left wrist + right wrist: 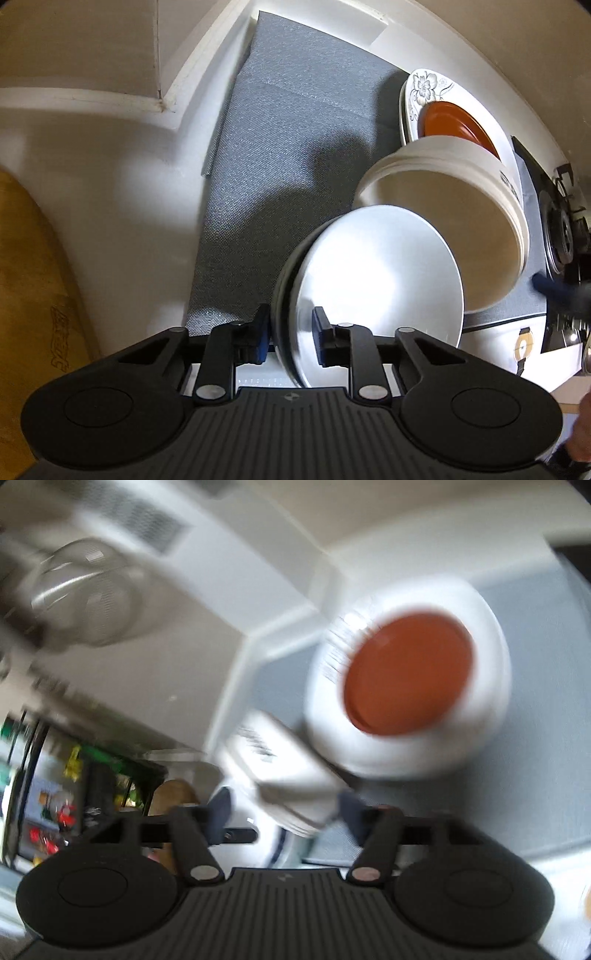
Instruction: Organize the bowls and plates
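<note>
White bowl (373, 291) pinched at rim by left gripper (290, 338); right gripper (282, 812) wide, straddling tilted tub (280, 771), grip unclear.

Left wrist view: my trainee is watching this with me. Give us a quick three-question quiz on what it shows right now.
1. True or false: the orange plate lies on the flowered white plate.
2. Pick one: the jaws of the left gripper stand on either side of the rim of A) the plain white plate, B) a mug, C) a saucepan.
3. Short answer: what colour is the mat under the dishes?

Key: 1 true; 2 A; 3 grey.
</note>
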Action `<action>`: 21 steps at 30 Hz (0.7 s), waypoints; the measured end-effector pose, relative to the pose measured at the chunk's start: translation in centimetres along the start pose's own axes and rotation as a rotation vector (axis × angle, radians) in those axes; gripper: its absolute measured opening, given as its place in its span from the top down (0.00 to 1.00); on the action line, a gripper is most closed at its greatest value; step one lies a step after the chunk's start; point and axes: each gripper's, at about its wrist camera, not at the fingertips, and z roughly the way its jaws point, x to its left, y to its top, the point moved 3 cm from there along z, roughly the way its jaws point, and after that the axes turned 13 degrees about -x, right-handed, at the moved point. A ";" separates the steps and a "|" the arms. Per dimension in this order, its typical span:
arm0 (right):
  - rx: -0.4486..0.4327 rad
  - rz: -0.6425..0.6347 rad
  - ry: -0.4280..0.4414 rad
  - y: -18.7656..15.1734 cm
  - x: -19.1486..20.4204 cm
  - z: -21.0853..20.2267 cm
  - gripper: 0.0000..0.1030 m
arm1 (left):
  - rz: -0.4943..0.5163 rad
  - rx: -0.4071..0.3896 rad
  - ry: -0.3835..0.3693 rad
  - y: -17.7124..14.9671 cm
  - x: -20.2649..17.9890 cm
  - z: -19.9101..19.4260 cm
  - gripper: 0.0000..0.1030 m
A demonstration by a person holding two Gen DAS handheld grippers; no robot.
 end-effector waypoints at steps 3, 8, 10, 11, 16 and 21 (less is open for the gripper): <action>0.014 -0.182 -0.052 0.5 2.1 1.4 0.22 | -0.004 -0.002 -0.026 -0.1 0.2 0.1 0.76; 0.090 -0.281 -0.043 -0.4 2.6 4.1 0.22 | -0.007 -0.008 -0.067 -0.1 1.0 0.1 0.75; 0.092 -0.321 -0.077 -0.9 2.6 5.1 0.22 | -0.010 -0.023 -0.086 -0.1 1.3 0.1 0.77; 0.090 -0.324 -0.087 -0.8 2.4 5.6 0.27 | -0.020 -0.028 -0.095 -0.2 1.4 0.1 0.78; 0.144 -0.187 -0.069 -0.1 0.4 6.2 0.35 | -0.070 -0.044 -0.154 -0.7 2.8 0.0 0.80; 0.288 0.122 -0.012 -1.6 -2.7 6.2 0.77 | -0.080 -0.013 -0.162 -1.8 3.8 -0.7 0.80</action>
